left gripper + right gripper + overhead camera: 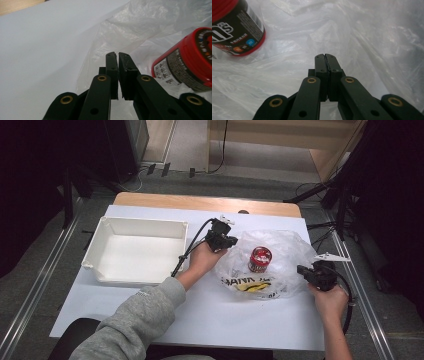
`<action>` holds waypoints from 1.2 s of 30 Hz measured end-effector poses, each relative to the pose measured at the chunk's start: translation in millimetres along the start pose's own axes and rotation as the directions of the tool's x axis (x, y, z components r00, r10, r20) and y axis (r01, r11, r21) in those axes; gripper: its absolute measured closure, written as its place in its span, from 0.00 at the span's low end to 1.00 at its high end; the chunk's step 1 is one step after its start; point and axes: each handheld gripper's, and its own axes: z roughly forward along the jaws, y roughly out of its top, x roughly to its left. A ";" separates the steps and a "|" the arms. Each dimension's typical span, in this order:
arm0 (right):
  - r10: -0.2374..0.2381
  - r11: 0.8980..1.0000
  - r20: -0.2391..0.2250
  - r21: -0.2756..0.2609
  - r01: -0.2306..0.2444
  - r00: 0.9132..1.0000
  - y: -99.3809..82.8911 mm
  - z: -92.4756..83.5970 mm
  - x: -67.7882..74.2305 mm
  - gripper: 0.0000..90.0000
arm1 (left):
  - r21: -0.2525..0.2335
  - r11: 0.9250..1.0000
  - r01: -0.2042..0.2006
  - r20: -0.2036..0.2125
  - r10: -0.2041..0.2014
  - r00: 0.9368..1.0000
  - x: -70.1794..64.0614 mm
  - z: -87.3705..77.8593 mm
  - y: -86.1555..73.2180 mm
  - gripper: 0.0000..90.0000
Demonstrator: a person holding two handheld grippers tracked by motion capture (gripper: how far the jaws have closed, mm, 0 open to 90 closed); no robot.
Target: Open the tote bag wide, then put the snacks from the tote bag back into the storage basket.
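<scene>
A clear plastic bag (286, 246) with yellow and black print lies on the white table (210, 310), right of centre. A canister (260, 259) with a red lid stands inside it. My left gripper (232, 241) is at the bag's left edge, jaws shut on the film. My right gripper (301, 270) is at the bag's right edge, also shut on the film. In the left gripper view, the left gripper (118, 53) pinches the bag (130, 30), with the canister (185, 62) to its right. In the right gripper view, the right gripper (325, 55) grips the bag (367, 37) and the canister (234, 27) is at upper left.
A white rectangular tray (102, 236) sits at the left of the table, beside my left hand. A wooden strip (200, 201) runs along the table's far edge. Black stands and cables surround the table on the floor.
</scene>
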 end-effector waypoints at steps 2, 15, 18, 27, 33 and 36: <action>-0.005 1.000 -0.003 -0.007 0.005 1.000 1.2 -2.3 1.8 1.00 | 0.006 1.000 0.014 0.025 -0.014 1.000 0.0 -3.3 1.8 0.96; -0.027 0.997 -0.042 -0.068 0.024 0.999 10.0 -24.2 21.4 0.98 | 0.025 1.000 -0.012 0.138 0.008 0.990 -10.7 -23.8 14.3 0.94; -0.033 0.997 -0.068 -0.079 0.028 0.997 9.1 -30.5 27.8 0.93 | 0.008 0.999 -0.052 0.146 0.051 0.988 -14.9 -27.8 14.9 0.92; -0.029 0.998 -0.111 -0.054 0.023 0.993 2.9 -39.6 42.2 0.65 | -0.019 0.989 -0.144 0.175 0.145 0.974 -25.2 -34.7 13.3 0.65; -0.041 0.998 -0.141 -0.055 0.034 0.989 -1.3 -44.3 52.9 0.59 | 0.015 0.984 -0.176 0.196 0.170 0.966 -32.0 -34.1 12.1 0.55; -0.044 0.998 -0.153 -0.049 0.037 0.987 -3.7 -44.4 57.4 0.58 | 0.024 0.981 -0.194 0.196 0.185 0.963 -34.7 -32.4 11.2 0.53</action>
